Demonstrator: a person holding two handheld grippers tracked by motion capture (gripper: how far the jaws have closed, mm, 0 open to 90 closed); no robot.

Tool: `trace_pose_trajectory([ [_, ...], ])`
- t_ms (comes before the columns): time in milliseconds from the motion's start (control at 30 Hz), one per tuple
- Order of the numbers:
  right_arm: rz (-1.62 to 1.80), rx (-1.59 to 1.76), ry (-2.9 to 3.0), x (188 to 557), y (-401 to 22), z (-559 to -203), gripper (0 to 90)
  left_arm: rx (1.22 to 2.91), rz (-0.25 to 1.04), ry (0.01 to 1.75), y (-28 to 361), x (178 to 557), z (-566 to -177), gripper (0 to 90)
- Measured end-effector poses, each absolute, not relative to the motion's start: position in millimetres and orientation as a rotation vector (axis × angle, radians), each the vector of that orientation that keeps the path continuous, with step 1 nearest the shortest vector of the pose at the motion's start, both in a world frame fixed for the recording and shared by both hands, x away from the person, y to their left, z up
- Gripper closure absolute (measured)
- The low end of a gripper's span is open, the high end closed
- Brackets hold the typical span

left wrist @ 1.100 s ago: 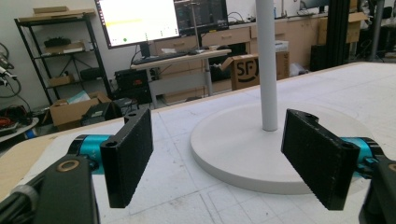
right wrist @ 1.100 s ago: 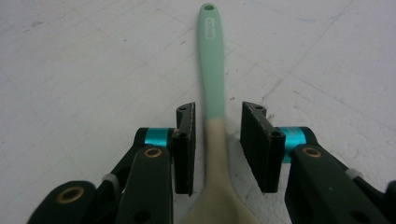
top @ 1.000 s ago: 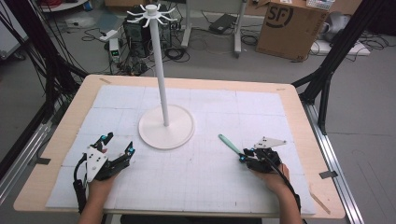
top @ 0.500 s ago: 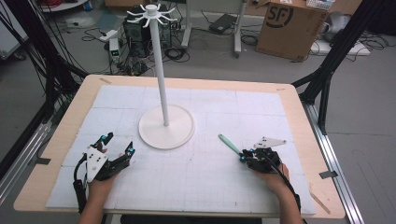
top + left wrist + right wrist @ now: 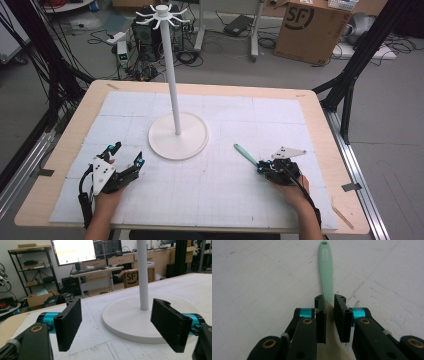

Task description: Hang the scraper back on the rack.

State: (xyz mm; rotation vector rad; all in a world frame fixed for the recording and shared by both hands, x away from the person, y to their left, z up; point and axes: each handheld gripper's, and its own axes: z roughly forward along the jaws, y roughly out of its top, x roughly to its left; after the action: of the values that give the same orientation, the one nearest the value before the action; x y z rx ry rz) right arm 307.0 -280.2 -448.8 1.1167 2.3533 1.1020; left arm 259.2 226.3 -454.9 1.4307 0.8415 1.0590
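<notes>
In the high view a white gridded mat [image 5: 210, 190] covers the wooden desk [image 5: 65, 150], a cardboard box [image 5: 310, 27] marked "SF" stands on the floor beyond the far edge, and the right tool [image 5: 260, 168] near the right edge holds a mint-handled spatula [image 5: 245, 153] lying on the mat. In the left gripper view the left tool [image 5: 120, 325] stands spread and empty before the white stand base [image 5: 140, 317], with a lit monitor [image 5: 73, 251] behind. In the right gripper view the jaws, just closing, pinch the spatula [image 5: 326, 272], whose handle lettering is too small to read.
</notes>
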Motion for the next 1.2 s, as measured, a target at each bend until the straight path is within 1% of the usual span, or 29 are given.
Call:
trace_pose_trajectory([
  [1200,1.153,1.081,2.303,302.3,-282.1,-448.8,82.1,1.429,1.057,0.844,226.4,259.3,-454.9,25.7],
])
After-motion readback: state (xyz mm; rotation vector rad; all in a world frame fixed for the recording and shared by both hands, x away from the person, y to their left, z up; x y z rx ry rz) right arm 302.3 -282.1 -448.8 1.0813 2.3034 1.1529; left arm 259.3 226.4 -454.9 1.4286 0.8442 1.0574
